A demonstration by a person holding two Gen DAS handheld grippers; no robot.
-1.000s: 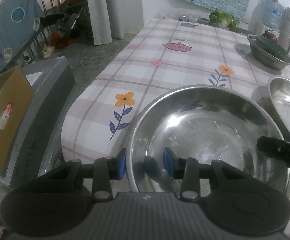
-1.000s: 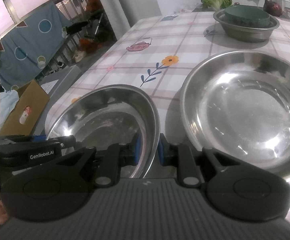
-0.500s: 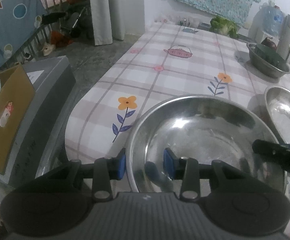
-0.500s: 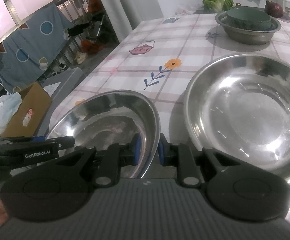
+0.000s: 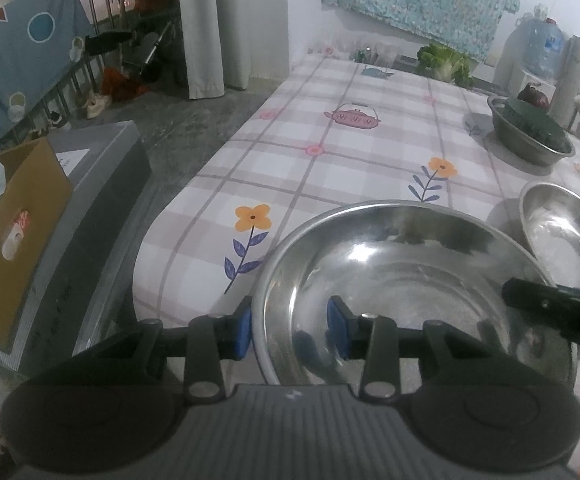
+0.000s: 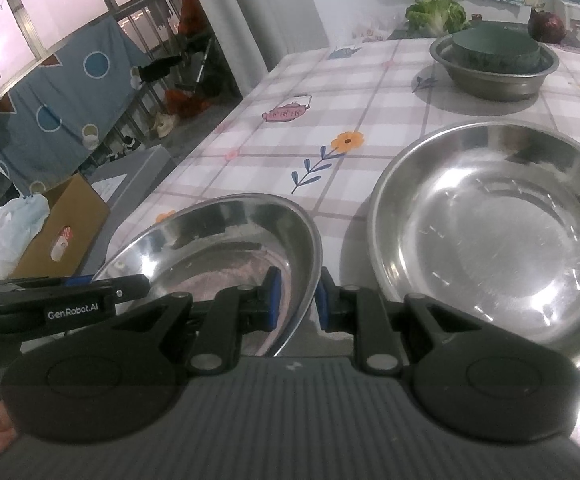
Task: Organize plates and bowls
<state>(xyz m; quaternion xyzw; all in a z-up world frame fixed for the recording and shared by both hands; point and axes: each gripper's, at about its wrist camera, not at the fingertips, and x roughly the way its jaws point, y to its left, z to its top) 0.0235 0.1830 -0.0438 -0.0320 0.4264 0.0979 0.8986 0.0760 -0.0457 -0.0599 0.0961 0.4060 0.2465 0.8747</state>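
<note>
A shallow steel plate [image 5: 409, 280] is held between both grippers over the table's near left corner. My left gripper [image 5: 290, 332] is shut on its left rim, one blue pad outside and one inside the wall. My right gripper [image 6: 295, 300] is shut on its right rim [image 6: 309, 264]. A right finger [image 5: 549, 304] reaches in from the right in the left wrist view. A larger steel plate [image 6: 489, 232] lies on the table just right of the held one. Farther back stands a steel basin [image 6: 493, 76] with a green bowl [image 6: 493, 48] in it.
The checked flowered tablecloth [image 5: 349, 160] ends at the left edge near the held plate. Beyond that edge, a cardboard box [image 5: 14, 232] sits on a grey bin [image 5: 102, 200]. Lettuce [image 6: 435, 14] and a red onion [image 6: 545, 26] lie at the far end.
Both views have tipped up slightly. The plate stays in both grips, and nothing on the table has moved.
</note>
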